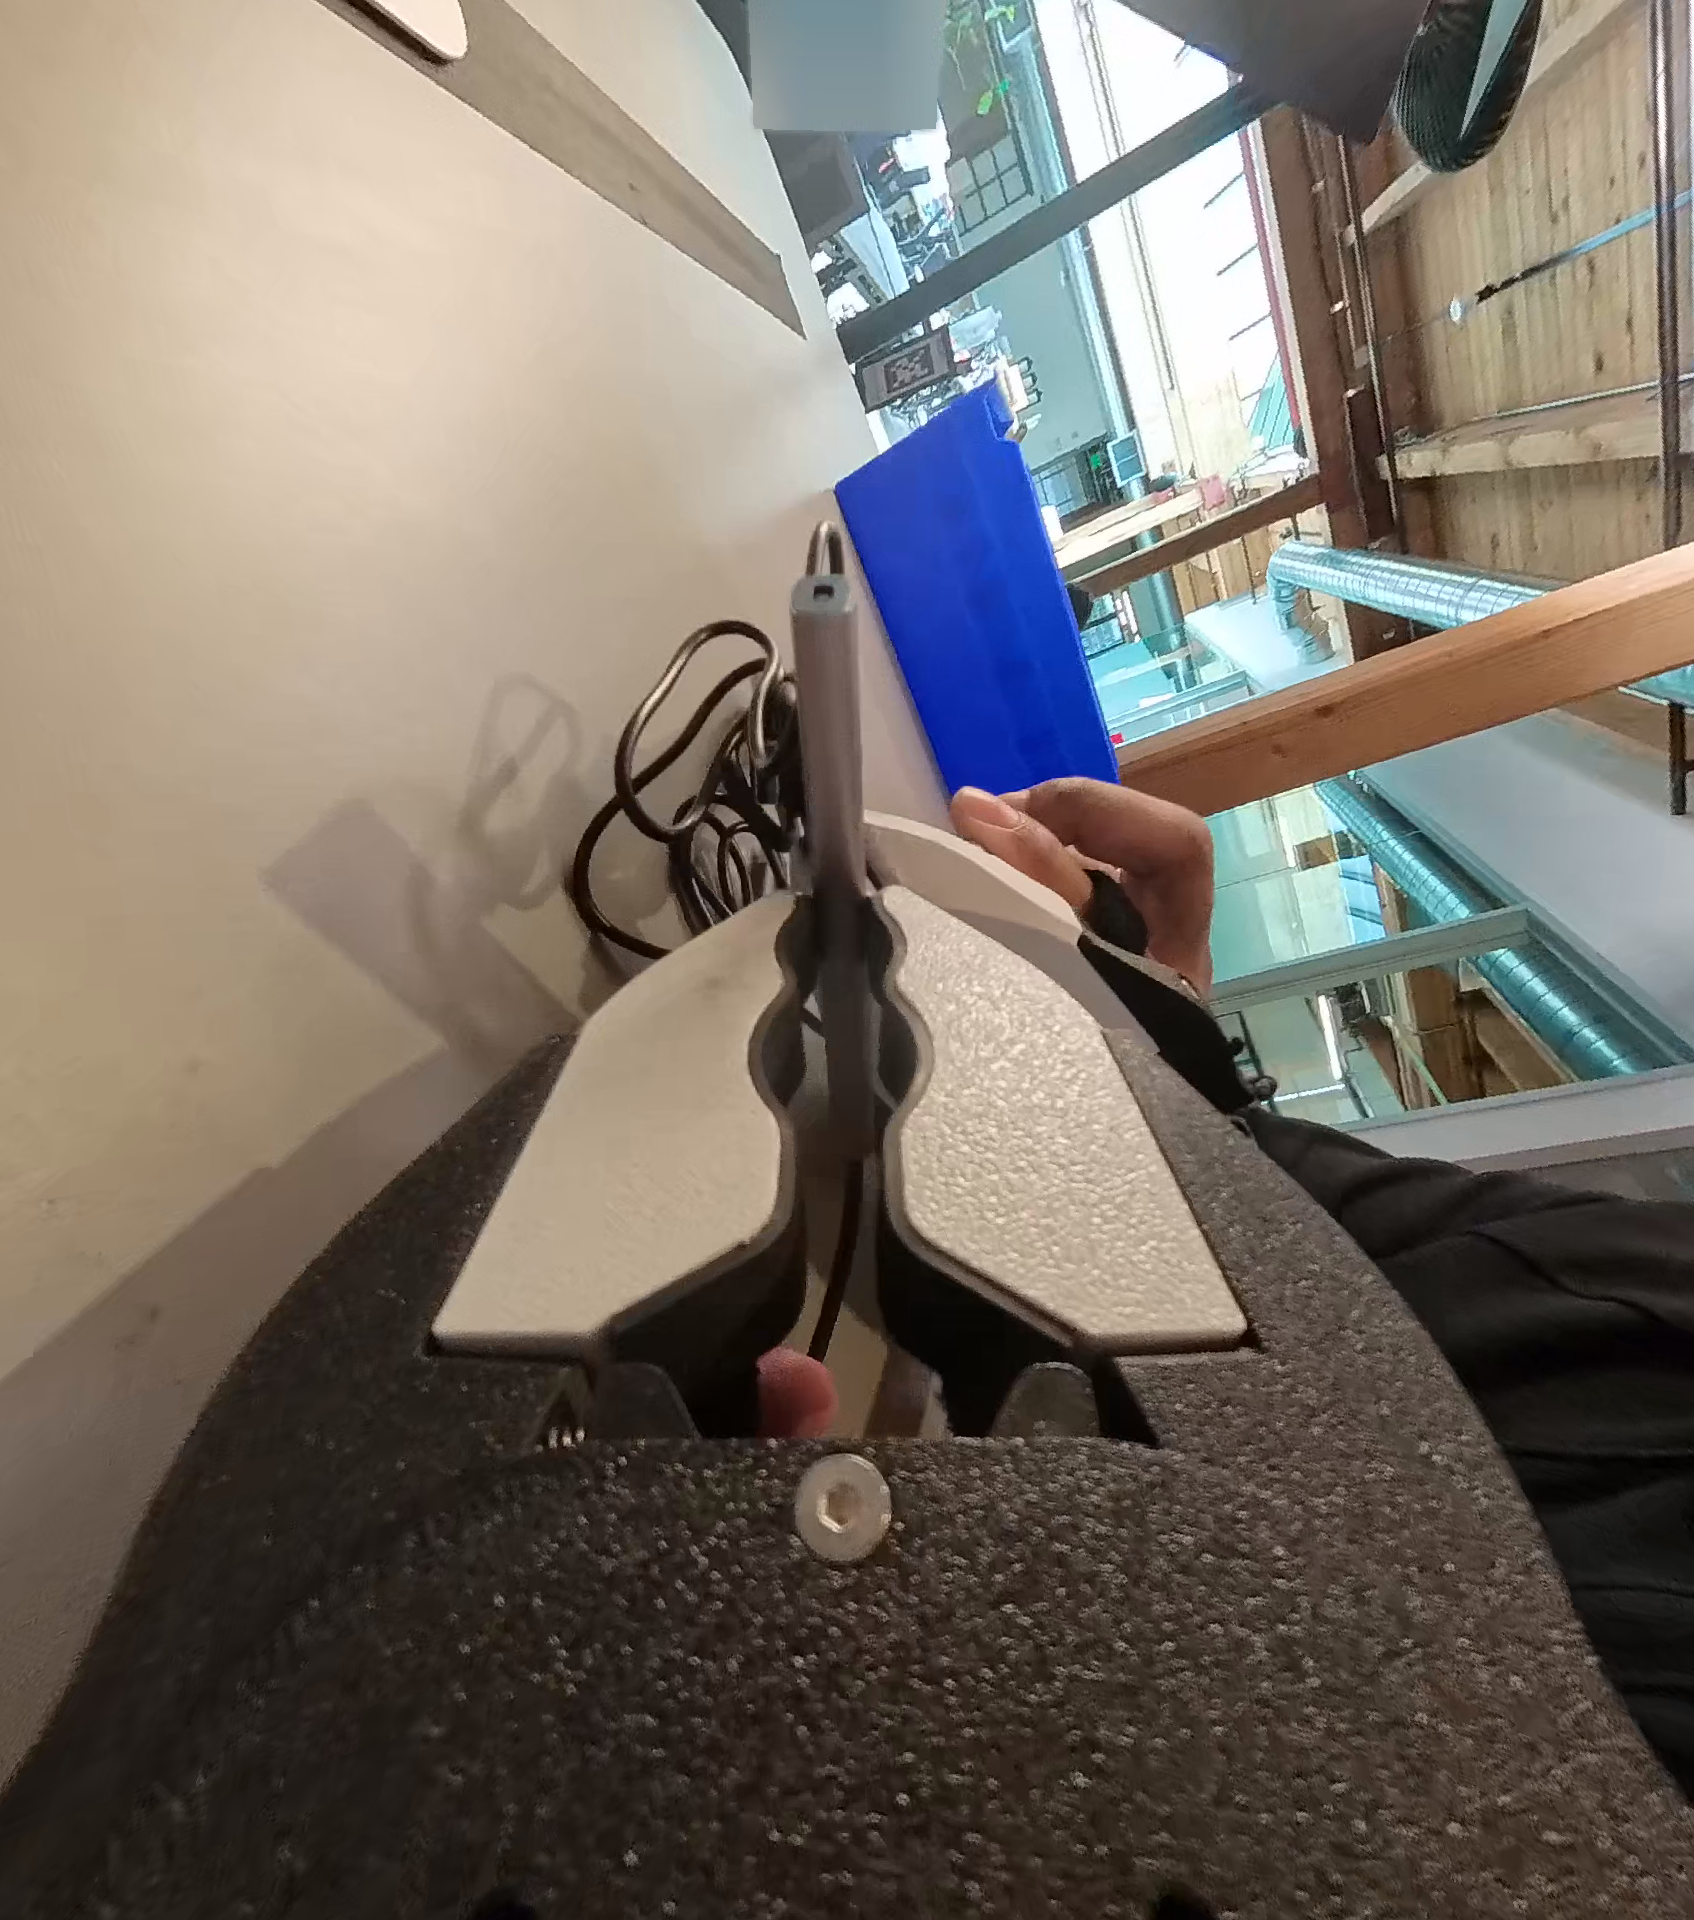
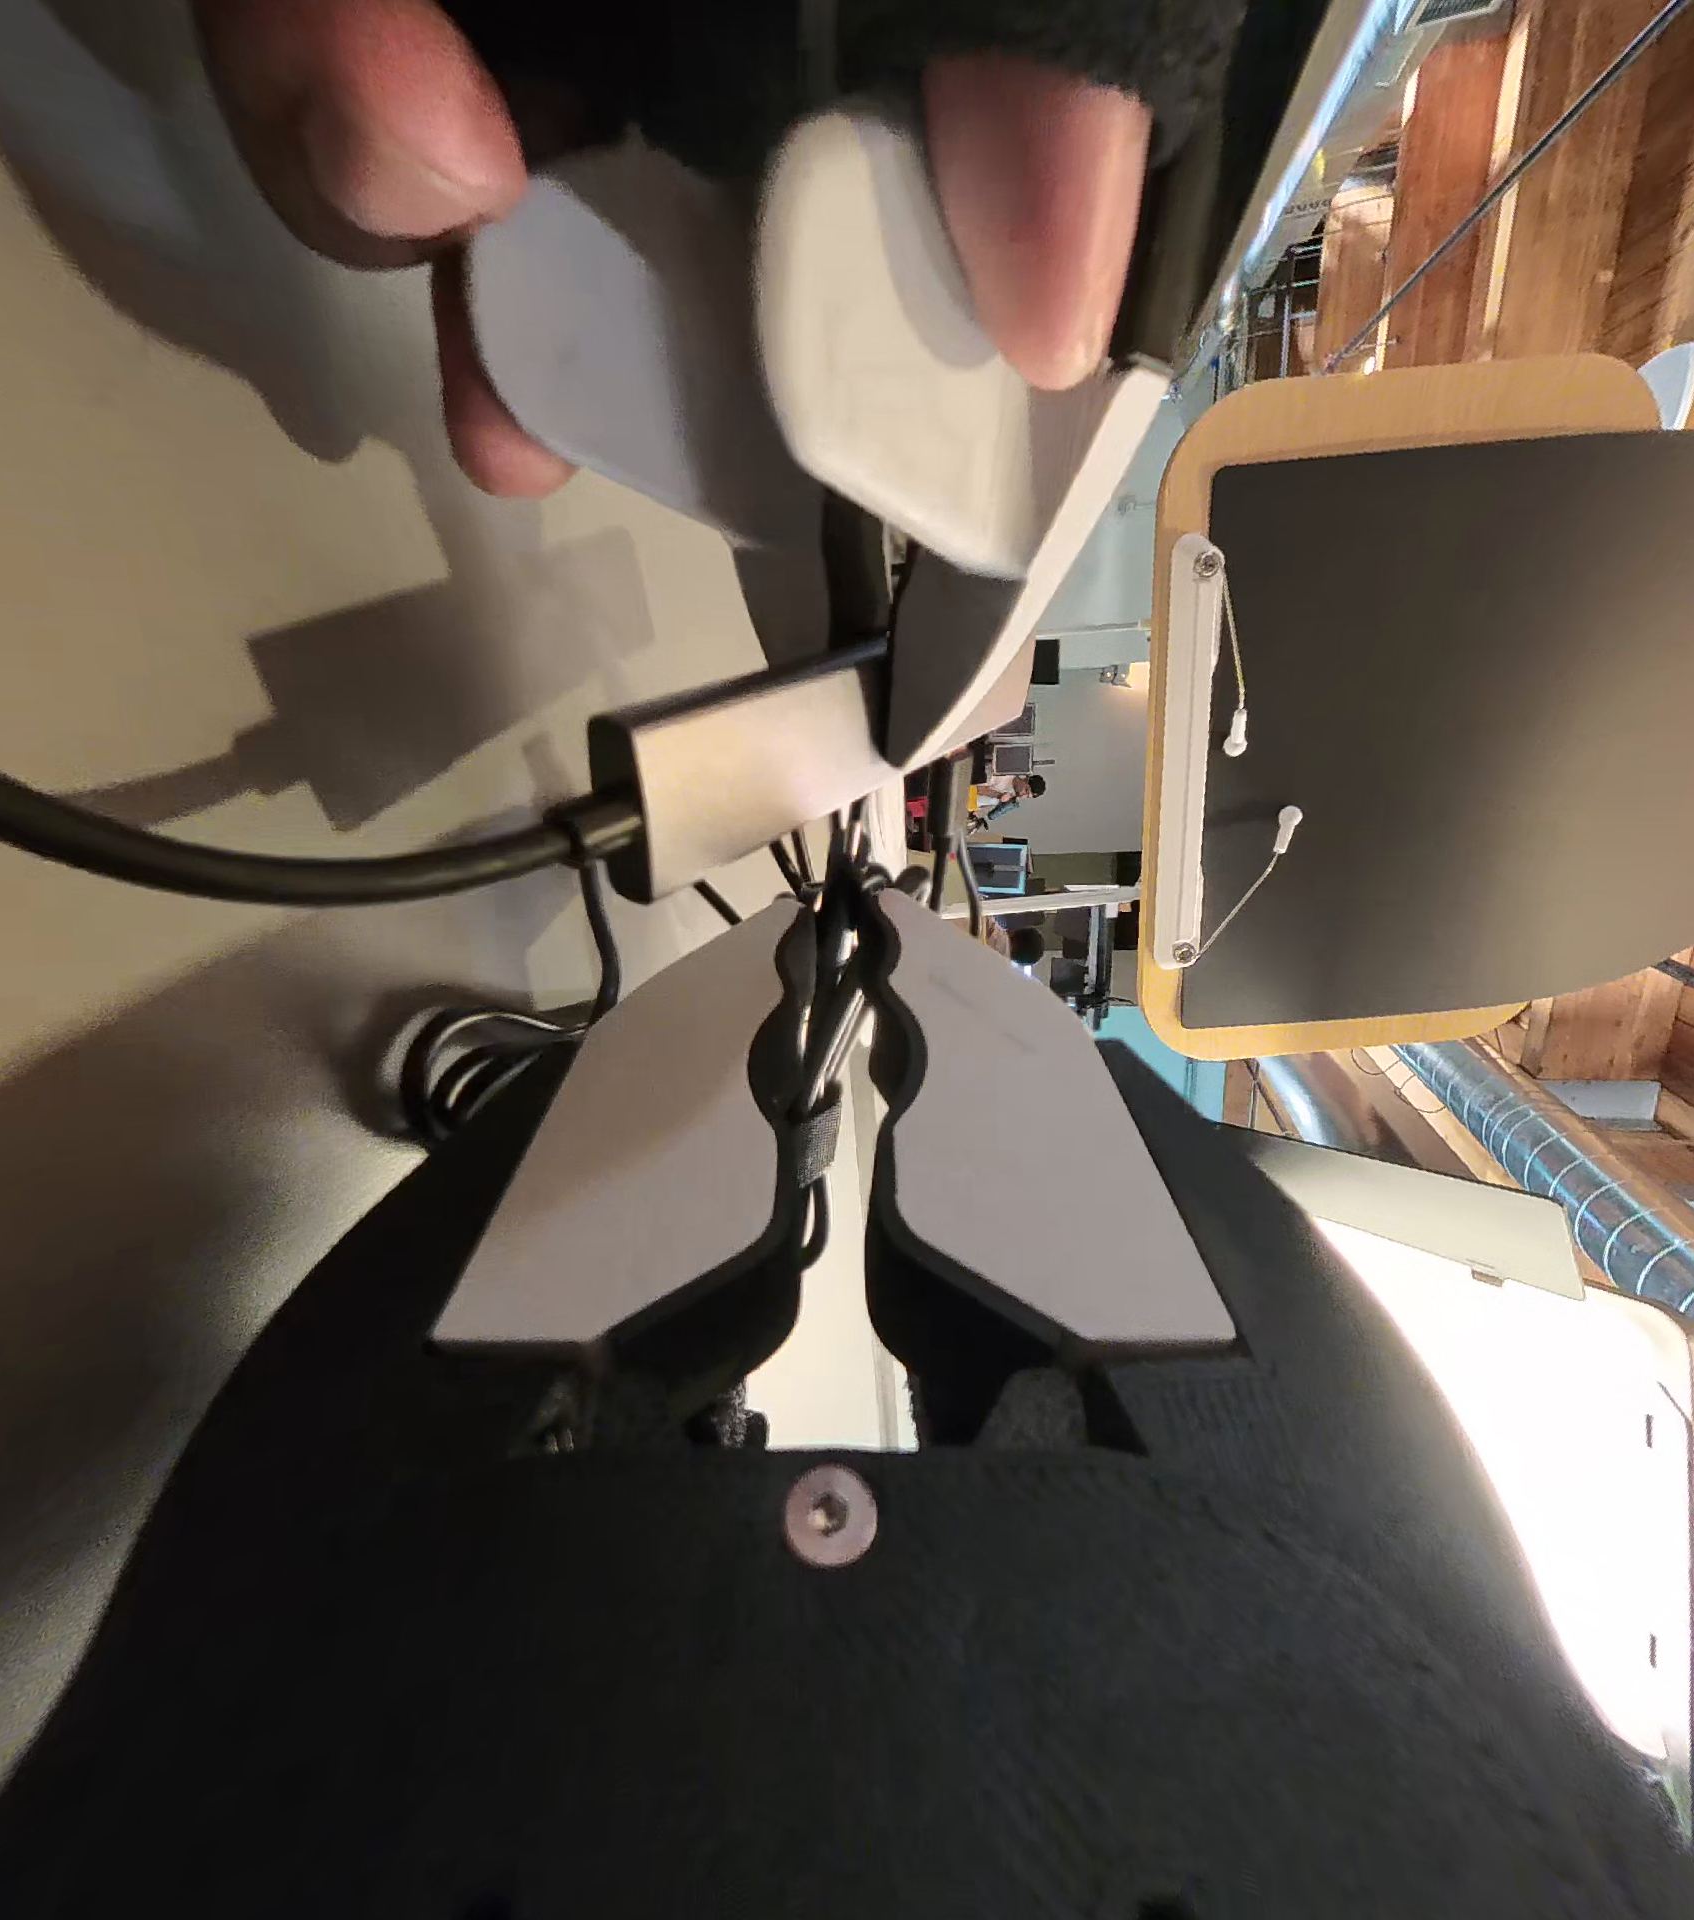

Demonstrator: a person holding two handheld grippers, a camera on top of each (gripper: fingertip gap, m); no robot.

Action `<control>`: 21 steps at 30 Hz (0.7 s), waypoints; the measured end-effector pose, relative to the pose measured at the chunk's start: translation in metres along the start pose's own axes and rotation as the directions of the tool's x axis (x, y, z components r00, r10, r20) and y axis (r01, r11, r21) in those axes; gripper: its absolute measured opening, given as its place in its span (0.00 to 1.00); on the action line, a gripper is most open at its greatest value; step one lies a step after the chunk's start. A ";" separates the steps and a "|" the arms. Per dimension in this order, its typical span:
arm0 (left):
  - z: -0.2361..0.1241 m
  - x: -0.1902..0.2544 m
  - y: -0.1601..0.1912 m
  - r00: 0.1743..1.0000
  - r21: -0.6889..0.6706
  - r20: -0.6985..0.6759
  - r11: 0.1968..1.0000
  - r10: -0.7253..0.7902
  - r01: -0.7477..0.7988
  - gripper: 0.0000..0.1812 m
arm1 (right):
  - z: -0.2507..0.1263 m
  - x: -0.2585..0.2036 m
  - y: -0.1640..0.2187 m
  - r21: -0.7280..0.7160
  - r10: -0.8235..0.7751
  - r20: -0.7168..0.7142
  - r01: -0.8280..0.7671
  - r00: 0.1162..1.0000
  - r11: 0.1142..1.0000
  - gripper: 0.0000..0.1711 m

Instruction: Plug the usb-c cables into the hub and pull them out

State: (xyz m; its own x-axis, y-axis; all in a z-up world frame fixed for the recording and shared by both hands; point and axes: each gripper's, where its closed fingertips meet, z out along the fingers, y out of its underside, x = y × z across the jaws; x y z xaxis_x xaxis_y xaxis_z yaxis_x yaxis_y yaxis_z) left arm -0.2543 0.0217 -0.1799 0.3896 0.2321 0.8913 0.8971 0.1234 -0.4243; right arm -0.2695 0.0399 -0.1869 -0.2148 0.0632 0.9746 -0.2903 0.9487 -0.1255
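A slim matte grey metal hub [image 1: 827, 727] is seen beside glossy black coiled cables [image 1: 687, 790] on a cream-white worktop [image 1: 199, 520]. A flat, vivid blue plastic panel [image 1: 968, 623] is shown farther off. The left gripper [image 1: 838, 904] is finished in pale grey textured plates on speckled black foam.

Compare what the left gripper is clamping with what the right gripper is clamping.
The left gripper is shut on one rigid grey hub, a flat metal bar sticking out past its fingertips. The right gripper is shut on thin black cables, several flexible strands bundled by a strap. The hub points straight forward; the cables trail down to a coil on the table. Both sit pinched between closed jaws.
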 end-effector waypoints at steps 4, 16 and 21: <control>0.003 0.001 0.000 0.999 0.019 -0.015 0.999 -0.042 0.042 0.05 | 0.001 0.000 0.000 -0.009 0.002 -0.005 -0.002 1.000 1.000 0.04; 0.002 -0.001 -0.007 0.982 0.097 -0.055 0.978 -0.181 0.186 0.05 | 0.003 0.000 0.001 -0.008 -0.003 -0.009 0.003 1.000 1.000 0.04; 0.003 -0.001 -0.007 0.971 0.097 -0.086 0.968 -0.225 0.233 0.05 | 0.003 0.003 0.001 -0.007 -0.006 -0.026 0.006 1.000 1.000 0.04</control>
State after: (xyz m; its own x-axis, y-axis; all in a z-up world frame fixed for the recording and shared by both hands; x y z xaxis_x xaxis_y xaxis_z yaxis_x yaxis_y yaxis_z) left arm -0.2616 0.0237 -0.1784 0.1942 0.1143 0.9743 0.9385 0.2675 -0.2185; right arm -0.2735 0.0398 -0.1850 -0.1888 0.0652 0.9799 -0.2846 0.9513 -0.1182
